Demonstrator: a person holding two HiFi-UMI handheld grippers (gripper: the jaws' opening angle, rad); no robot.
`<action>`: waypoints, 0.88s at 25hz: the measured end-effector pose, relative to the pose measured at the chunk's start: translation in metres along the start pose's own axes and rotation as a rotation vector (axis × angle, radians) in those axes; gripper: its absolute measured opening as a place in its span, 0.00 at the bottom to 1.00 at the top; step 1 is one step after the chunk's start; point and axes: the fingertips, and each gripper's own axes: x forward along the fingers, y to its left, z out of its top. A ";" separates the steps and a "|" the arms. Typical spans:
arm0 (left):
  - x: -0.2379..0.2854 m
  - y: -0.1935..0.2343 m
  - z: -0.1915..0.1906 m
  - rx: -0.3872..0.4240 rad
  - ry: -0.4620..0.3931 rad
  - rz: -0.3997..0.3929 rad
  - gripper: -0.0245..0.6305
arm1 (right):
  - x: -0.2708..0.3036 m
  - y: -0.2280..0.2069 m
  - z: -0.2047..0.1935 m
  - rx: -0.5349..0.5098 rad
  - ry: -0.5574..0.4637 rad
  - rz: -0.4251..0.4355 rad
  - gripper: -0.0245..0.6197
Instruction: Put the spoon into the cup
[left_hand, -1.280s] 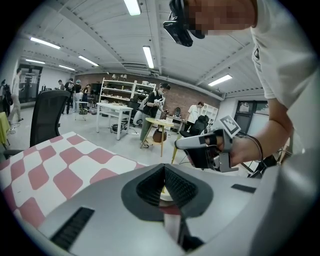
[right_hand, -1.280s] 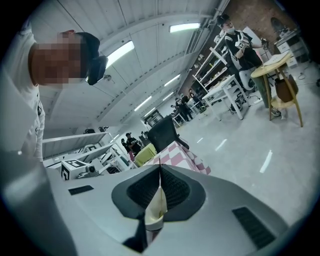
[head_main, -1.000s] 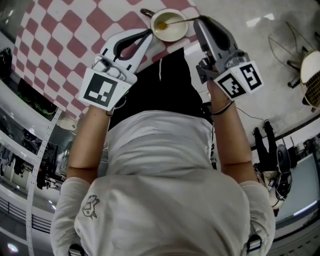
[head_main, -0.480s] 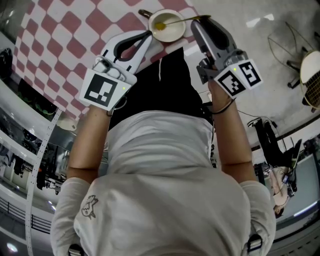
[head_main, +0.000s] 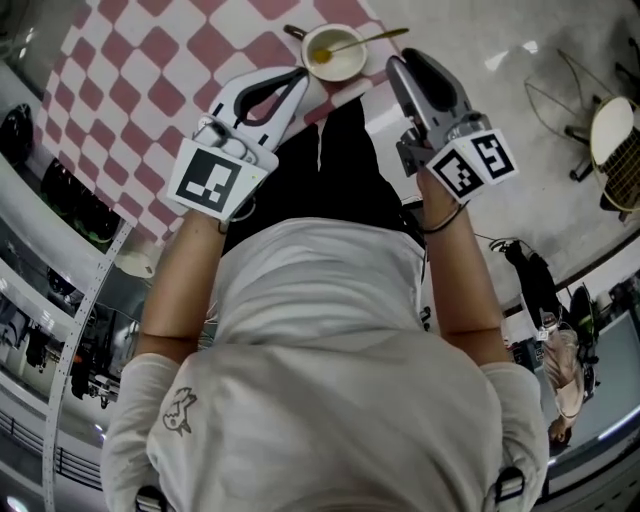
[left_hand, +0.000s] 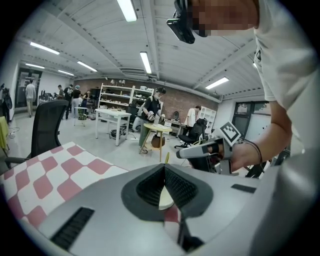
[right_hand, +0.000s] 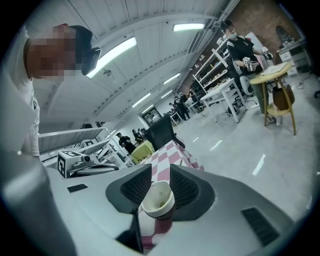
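While the spoon (head_main: 375, 38) sits bowl-down inside the cup (head_main: 350, 68), its handle leans out over the cup's right rim, with neither tool on it. The cup stands on the checkered cloth (head_main: 150, 60).

Left gripper (head_main: 300, 70): just beside the cup on its near-left side, jaw tips pressed together with nothing pinched. Can't tell whether it touches the cup wall.

Right gripper (head_main: 400, 65): just right of the cup, near the handle end, jaws parted and holding nothing. Its own view looks through the gap at the cup, which is clear of the pads (right_hand: 182, 187).
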 end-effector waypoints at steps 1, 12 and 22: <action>-0.005 -0.002 0.007 0.006 -0.011 0.000 0.06 | -0.004 0.007 0.005 -0.016 -0.005 -0.004 0.21; -0.081 -0.015 0.106 0.045 -0.216 0.029 0.06 | -0.028 0.130 0.089 -0.338 -0.109 0.044 0.09; -0.145 -0.041 0.188 0.166 -0.365 0.027 0.06 | -0.059 0.213 0.146 -0.539 -0.201 0.064 0.09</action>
